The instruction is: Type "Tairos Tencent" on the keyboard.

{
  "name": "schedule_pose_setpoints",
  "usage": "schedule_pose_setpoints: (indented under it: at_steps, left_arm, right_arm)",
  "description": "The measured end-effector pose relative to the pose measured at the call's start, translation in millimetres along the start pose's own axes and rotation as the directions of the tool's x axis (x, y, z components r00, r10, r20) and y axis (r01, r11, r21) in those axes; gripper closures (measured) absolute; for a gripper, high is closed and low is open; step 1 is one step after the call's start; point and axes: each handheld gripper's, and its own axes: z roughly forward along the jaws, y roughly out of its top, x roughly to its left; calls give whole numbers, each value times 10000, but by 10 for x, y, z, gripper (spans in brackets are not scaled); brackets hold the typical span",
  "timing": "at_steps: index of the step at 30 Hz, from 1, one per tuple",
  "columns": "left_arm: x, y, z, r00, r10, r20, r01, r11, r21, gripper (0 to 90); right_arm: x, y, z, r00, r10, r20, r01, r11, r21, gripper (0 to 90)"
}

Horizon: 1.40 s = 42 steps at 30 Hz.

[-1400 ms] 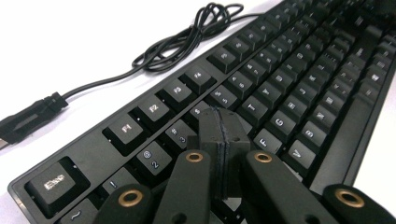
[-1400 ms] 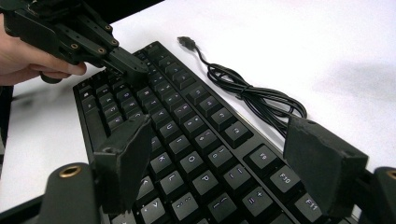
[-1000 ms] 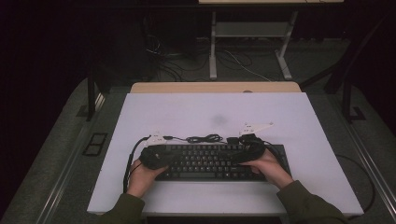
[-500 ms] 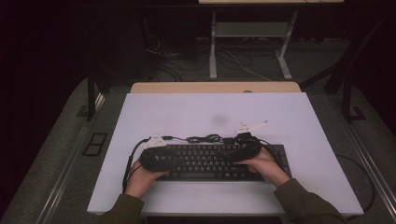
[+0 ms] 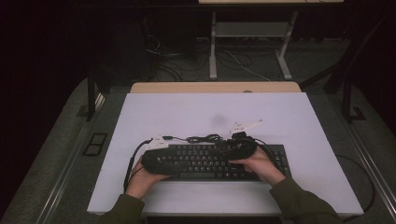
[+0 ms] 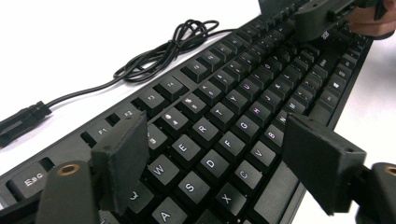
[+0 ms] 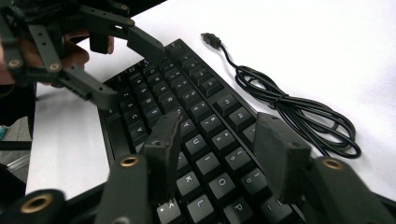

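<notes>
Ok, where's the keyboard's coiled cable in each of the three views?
High view: the coiled cable lies on the table just beyond the keyboard, mid-length.
Left gripper view: cable at upper left, past the function keys.
Right gripper view: cable at right, beside the keyboard.
Shared landmark: the black keyboard.

White tabletop [image 5: 187,112], rectangular, with a wooden strip [image 5: 215,87] along the far edge. Black keyboard [image 5: 205,163] lying flat near the front edge, long side parallel to that edge. Black cable [image 5: 203,138] in a loose coil just behind the keyboard, resting on the white surface, plug end [image 7: 211,39] lying free. Faint grey smudge [image 5: 218,120] near centre.
</notes>
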Motion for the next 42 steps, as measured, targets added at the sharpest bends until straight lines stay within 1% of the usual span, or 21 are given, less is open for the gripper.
schedule_pose_setpoints:
  at_steps: [3, 6, 8, 12, 18, 20, 24, 28, 31, 42]
  left_arm:
    - [-14, -5, -6, 10000, 29, 50, -29, 10000, -49, 211]
    - [-28, -24, -24, 10000, 14, 41, -14, 9999, -165, 207]
    - [-34, -38, -21, 10000, 90, 28, -89, 9998, -177, 206]
    - [-58, -38, -14, 9992, 398, 16, -398, 9992, -105, 192]
    - [-48, -53, -14, 9995, 321, 50, -320, 9993, -177, 186]
    - [-50, -55, -14, 9993, 356, 66, -355, 9992, -180, 184]
    - [-46, -59, -15, 9994, 343, 40, -342, 9993, -171, 185]
    - [-42, -63, -13, 9993, 372, 53, -372, 9992, -120, 185]
    - [-44, -65, -7, 9993, 359, 73, -358, 9993, -102, 185]
    - [-43, -69, 2, 9995, 315, 76, -315, 9995, -75, 185]
  right_arm:
    - [30, 13, 38, 10000, -56, -49, 56, 10000, 71, 573]
    - [57, 24, 74, 9998, -71, -168, 71, 10000, 31, 629]
    - [75, 19, 96, 9996, -112, -260, 113, 9999, 19, 665]
    - [118, 11, 135, 9988, -344, -353, 348, 9993, 110, 745]
    - [165, 2, 156, 9964, -520, -671, 537, 9983, 245, 862]
    - [179, -3, 163, 9953, -555, -795, 582, 9978, 321, 893]
    - [215, -10, 182, 9925, -715, -994, 770, 9956, 526, 895]
    - [249, -25, 216, 9913, -779, -1063, 862, 9934, 756, 895]
    - [270, -35, 245, 9899, -930, -1068, 1032, 9902, 940, 895]
    - [345, -79, 385, 9887, -1196, -906, 1330, 9782, 1593, 895]
